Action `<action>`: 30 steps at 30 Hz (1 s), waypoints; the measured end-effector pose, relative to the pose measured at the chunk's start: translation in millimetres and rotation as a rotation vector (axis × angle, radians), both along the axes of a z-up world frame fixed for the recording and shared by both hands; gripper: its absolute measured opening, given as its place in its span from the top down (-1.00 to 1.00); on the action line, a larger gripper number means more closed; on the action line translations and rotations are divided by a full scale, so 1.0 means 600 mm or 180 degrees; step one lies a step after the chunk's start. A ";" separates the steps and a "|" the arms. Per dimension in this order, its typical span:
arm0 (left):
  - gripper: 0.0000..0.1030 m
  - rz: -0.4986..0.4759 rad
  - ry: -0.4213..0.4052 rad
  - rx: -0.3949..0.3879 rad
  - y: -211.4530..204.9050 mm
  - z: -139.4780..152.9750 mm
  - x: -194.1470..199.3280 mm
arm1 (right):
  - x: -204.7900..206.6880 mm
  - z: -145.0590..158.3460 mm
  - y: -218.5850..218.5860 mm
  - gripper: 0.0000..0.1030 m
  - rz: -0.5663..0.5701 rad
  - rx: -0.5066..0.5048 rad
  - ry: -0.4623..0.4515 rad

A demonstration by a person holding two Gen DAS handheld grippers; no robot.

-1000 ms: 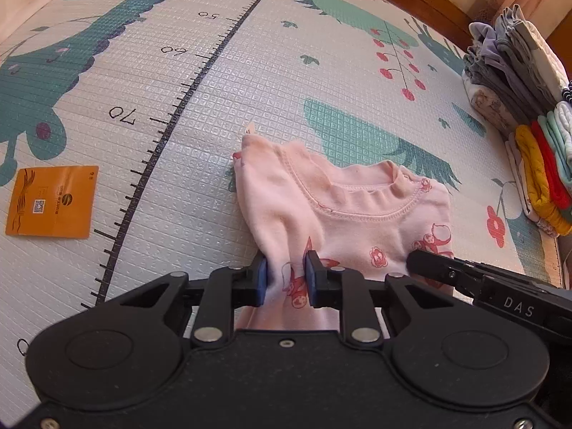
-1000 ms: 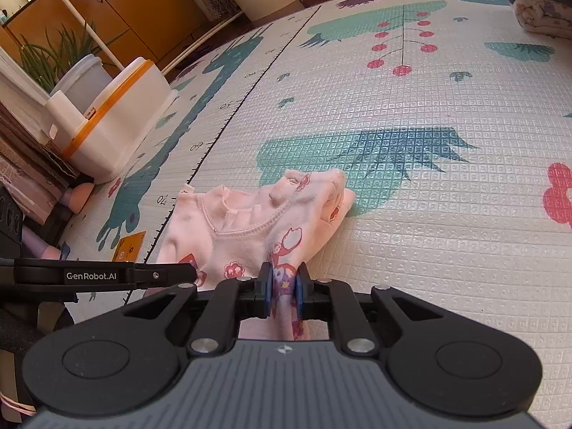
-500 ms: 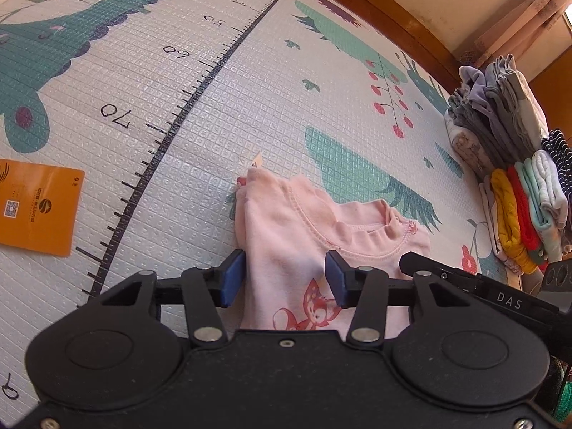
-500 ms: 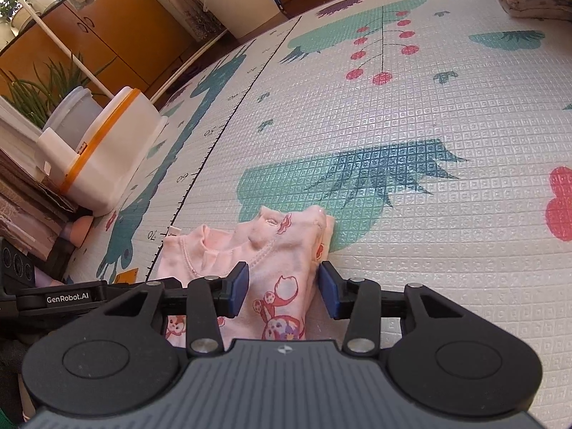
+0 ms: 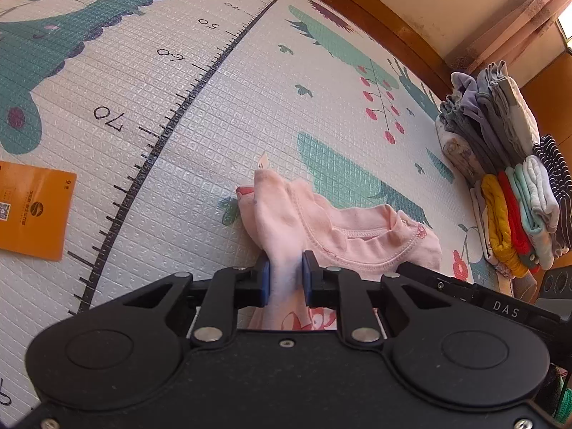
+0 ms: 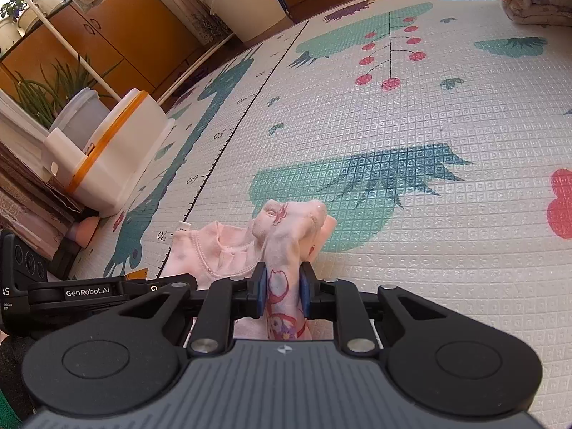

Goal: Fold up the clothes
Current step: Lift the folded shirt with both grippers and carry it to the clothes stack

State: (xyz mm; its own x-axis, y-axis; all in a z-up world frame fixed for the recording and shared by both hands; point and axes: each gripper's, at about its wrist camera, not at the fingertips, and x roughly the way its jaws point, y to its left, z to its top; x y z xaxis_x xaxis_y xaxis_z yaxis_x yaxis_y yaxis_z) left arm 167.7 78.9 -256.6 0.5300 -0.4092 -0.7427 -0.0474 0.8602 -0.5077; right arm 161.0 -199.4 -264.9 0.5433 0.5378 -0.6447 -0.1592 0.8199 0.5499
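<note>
1. Underneath everything lies a white embossed foam play mat [image 5: 221, 114] printed with teal shapes, red berries and a black ruler line numbered 40, 50, 60, 70.
2. On it rests the small pink cotton top [image 5: 343, 225] with cartoon prints, its neckline facing away.
3. Left gripper [image 5: 285, 278]: blue pads clamped on the top's left shoulder fold.
4. Right gripper [image 6: 282, 289]: pads pinched on the bunched right side; "GenRobot.AI" reads on the other tool beside it, "DAS" in the left view.
5. An orange card with a QR code [image 5: 30, 211] lies left of the ruler.
6. Folded clothes stack [image 5: 507, 178] at the mat's right edge; a white tub with orange band [image 6: 107, 157] stands off the mat's left.
</note>
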 end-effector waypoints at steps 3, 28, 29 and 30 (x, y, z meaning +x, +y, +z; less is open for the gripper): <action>0.03 0.0036 -0.0054 0.0016 0.007 0.004 0.000 | 0.002 0.001 -0.016 0.25 -0.0143 0.0057 -0.0025; 0.78 -0.0141 -0.0660 -0.0104 -0.074 0.077 -0.007 | -0.059 0.093 -0.065 0.58 -0.0244 0.0008 -0.0723; 0.78 -0.0163 -0.0744 -0.0115 -0.081 0.086 -0.009 | -0.063 0.101 -0.069 0.58 -0.0247 -0.0034 -0.0796; 0.78 -0.0186 -0.0827 -0.0126 -0.088 0.095 -0.010 | -0.068 0.112 -0.075 0.58 -0.0260 -0.0063 -0.0881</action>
